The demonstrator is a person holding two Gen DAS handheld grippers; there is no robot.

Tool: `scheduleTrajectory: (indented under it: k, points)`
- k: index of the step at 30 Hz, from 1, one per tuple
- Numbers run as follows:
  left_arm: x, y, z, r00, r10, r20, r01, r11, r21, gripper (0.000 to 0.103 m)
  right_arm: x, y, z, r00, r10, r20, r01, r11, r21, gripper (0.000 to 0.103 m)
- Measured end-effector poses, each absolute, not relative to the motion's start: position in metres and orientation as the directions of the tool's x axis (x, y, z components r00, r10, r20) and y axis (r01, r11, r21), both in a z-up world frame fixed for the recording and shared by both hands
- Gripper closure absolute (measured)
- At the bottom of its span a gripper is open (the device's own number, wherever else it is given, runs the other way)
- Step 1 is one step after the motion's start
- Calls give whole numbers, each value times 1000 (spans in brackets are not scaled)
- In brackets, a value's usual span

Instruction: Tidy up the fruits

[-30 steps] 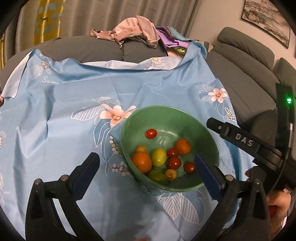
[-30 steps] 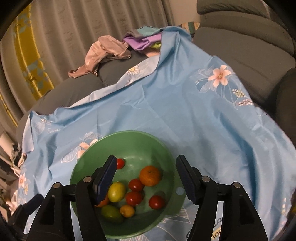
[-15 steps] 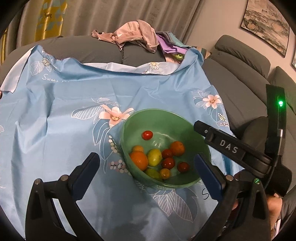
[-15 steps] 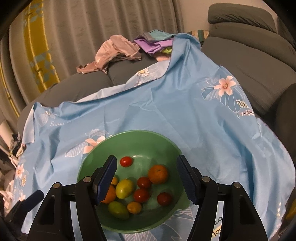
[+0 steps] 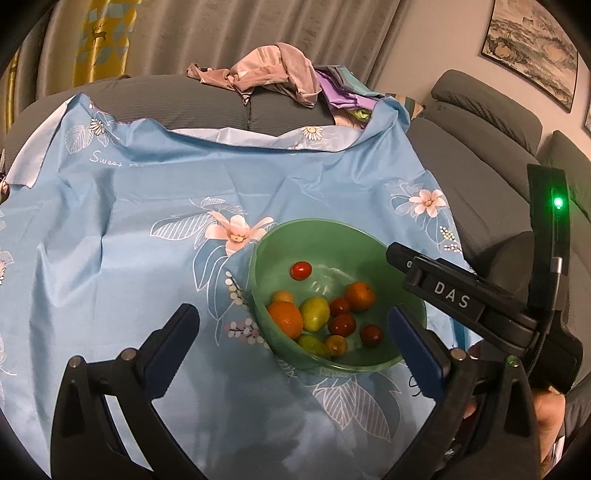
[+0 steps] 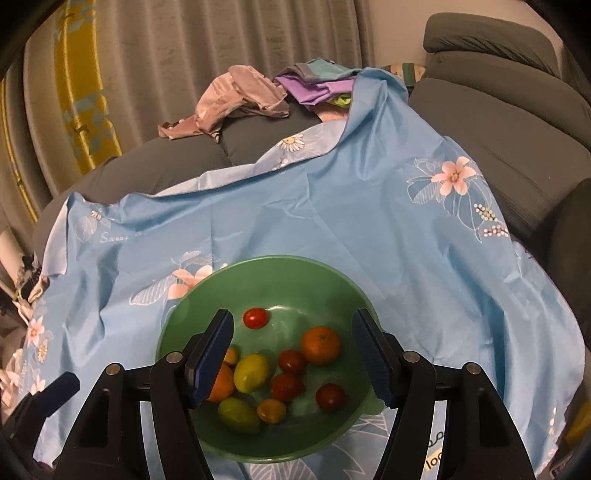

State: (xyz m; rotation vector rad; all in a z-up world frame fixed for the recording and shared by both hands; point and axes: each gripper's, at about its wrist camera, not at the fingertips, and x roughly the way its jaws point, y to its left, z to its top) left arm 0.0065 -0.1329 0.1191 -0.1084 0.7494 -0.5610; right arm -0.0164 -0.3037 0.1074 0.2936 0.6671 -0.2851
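Observation:
A green bowl (image 5: 343,236) (image 6: 273,269) sits on a blue flowered cloth (image 5: 147,206) (image 6: 332,206). It holds several small fruits: two oranges (image 5: 360,295) (image 6: 320,345), red tomatoes (image 5: 301,270) (image 6: 255,317) and yellow-green fruits (image 5: 314,314) (image 6: 252,371). My left gripper (image 5: 291,332) is open and empty, above the bowl's near left side. My right gripper (image 6: 293,350) is open and empty, raised over the bowl; its body also shows in the left wrist view (image 5: 461,299), at the bowl's right.
The cloth covers a grey sofa (image 5: 480,177) (image 6: 517,122). A heap of pink and purple clothes (image 5: 280,74) (image 6: 251,96) lies at the back. Curtains (image 5: 221,33) hang behind. A framed picture (image 5: 532,51) hangs on the right wall.
Both grippers have drawn back and up from the bowl, which now looks smaller and farther off. Both stay open. The fruits have not moved.

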Motion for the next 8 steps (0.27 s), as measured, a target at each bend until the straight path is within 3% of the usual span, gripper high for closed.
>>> scheduleTrajectory:
  k: [8]
  points:
    - [4,-132,122,604,-514,-609,451,851,-270,1,-16,-305,107,750,-163,-641,348,922,172,36]
